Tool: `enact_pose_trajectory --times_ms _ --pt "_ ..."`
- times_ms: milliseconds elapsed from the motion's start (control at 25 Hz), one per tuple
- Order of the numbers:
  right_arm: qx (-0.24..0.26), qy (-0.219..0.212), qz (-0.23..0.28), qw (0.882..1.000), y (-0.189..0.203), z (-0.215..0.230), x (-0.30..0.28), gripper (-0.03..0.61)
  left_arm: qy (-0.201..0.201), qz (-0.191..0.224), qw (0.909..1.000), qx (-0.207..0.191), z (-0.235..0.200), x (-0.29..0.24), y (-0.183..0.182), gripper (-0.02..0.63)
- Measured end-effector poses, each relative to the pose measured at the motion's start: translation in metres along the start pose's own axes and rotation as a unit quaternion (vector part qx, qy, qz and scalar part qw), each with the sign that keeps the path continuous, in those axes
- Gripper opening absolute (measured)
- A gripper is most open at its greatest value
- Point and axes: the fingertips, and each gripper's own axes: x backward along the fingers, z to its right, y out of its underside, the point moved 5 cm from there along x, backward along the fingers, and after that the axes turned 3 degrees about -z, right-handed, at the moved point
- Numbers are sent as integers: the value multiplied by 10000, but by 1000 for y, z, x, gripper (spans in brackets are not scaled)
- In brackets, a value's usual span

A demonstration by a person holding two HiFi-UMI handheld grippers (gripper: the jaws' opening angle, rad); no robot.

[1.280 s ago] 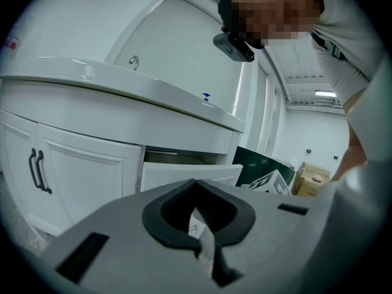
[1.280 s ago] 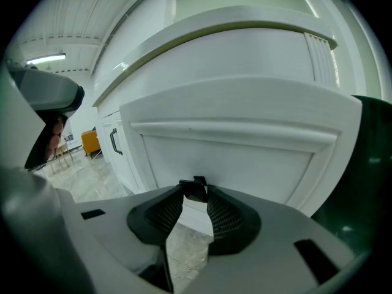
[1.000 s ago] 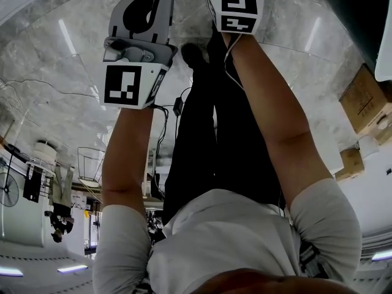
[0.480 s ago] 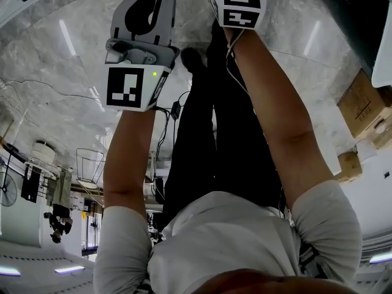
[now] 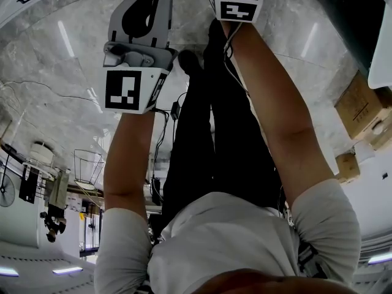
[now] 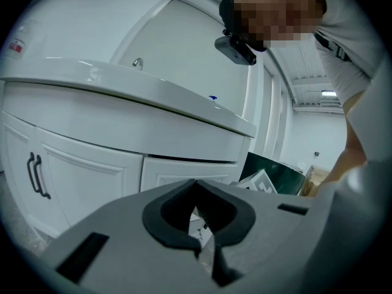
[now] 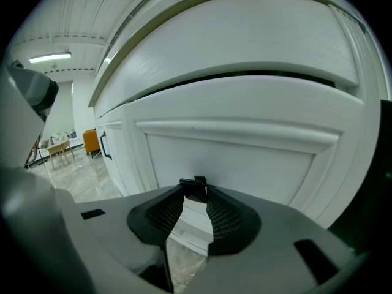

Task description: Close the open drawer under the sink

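Right gripper view puts the drawer at twelve o'clock, ajar under the sink; right claw pinches its black handle. Left claw is pressed together, empty. Stiff front likely slides lightly; push squarely at the handle.

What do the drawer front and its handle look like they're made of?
The drawer front is probably painted wood or fibreboard: smooth satin white, with a routed raised frame and soft reflections. The drawer handle is likely black-coated metal, matte and dark, though only a small end of it shows, so plastic is possible.
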Motion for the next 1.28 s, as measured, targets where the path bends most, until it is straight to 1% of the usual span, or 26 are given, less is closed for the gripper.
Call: enact_pose_trajectory --times_ms 120,200,280,440,520,640,800,920,1000,1080,1280 --pt "-28 -32 35 10000 0 4 4 140 -33 19 10000 -19 5 1 -2 9" --pt "-106 -43 25 9999 -1 3 4 152 -41 15 10000 -18 6 2 -4 9" --pt "-202 -21 -34 9998 2 4 8 205 -41 56 10000 -5 9 5 -8 9" --pt "-292 -56 -218 9993 14 -3 40 207 -107 106 9999 -21 18 23 -24 9" --pt "-254 -112 -238 9993 6 -12 62 207 -134 151 9998 -5 22 38 -38 9" --pt "-219 -221 -138 9994 -19 -29 97 207 -179 183 9997 31 31 63 -59 9" --pt "-64 -604 87 9981 -62 -56 153 201 -256 282 9992 74 52 102 -92 9" --pt "167 -917 278 9953 -99 -79 197 165 -336 405 9986 92 61 134 -124 9" --pt "309 -1155 377 9921 -123 -94 226 111 -361 469 9982 61 67 157 -145 9" --pt "450 -1387 430 9884 -143 -107 254 73 -345 511 9981 -23 75 180 -164 9" --pt "807 -1747 633 9793 -188 -135 330 41 -388 610 9969 -314 101 247 -204 9"
